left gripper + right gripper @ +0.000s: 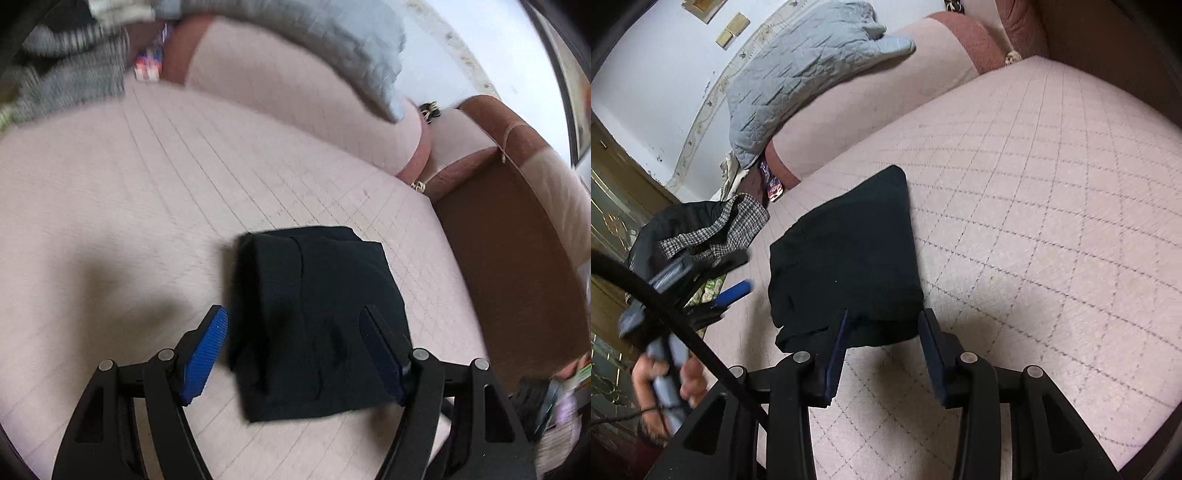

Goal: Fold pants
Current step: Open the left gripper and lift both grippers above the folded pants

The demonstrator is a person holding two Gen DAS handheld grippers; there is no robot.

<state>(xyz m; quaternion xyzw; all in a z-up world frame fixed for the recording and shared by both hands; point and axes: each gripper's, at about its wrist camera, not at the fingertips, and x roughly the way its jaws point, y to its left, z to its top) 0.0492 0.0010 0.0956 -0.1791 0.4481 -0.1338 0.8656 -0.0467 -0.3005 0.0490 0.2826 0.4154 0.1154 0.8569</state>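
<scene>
The black pants (314, 314) lie folded into a compact bundle on the pink quilted sofa seat (147, 203). My left gripper (293, 317) hangs open just above the bundle's near part; its blue pad (207, 354) is clear of the cloth on the left. From the right wrist view that gripper (738, 275) shows at the left, held by a hand (690, 380) beside the pants (846, 251). My right gripper (884, 317) stands partly open at the bundle's near edge. The fold edge sits between its fingers, with no cloth pinched or lifted.
A grey-blue quilted blanket (798, 74) drapes over the back cushion (266, 85). A checked garment pile (713, 229) lies at the seat's left end. The brown sofa arm (509, 266) bounds the seat on the other side. A small colourful pack (772, 184) is wedged by the cushion.
</scene>
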